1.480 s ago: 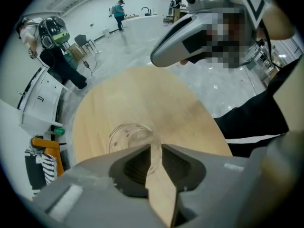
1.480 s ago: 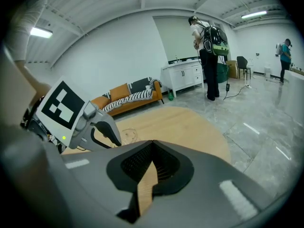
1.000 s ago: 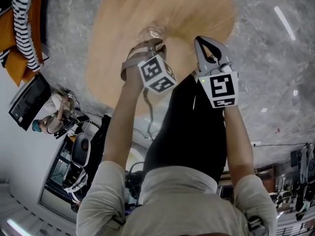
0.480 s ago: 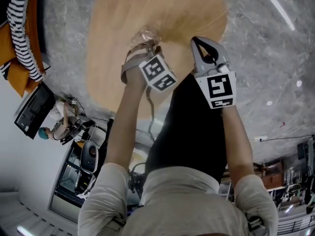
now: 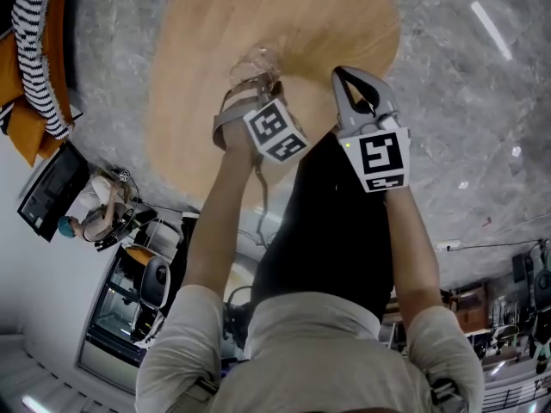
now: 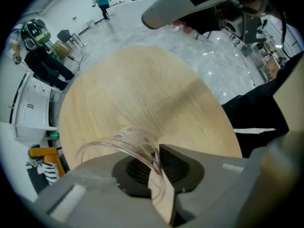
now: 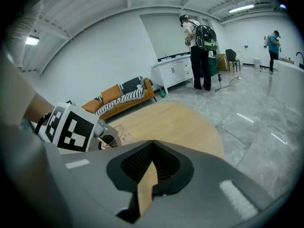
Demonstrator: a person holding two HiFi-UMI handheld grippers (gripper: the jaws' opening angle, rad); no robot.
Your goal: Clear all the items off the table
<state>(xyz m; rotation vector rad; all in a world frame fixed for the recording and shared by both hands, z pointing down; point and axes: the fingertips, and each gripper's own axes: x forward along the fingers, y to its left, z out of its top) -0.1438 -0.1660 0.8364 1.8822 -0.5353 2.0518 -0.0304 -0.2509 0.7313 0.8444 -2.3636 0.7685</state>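
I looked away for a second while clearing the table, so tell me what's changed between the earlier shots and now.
Almost nothing. In the head view the right gripper drifted slightly toward the left gripper; nothing was taken hold of or let go. The left gripper is still shut on the clear plastic cup above the round wooden table, and the right gripper stays shut and empty.

Matt wooden table, glossy clear plastic cup.
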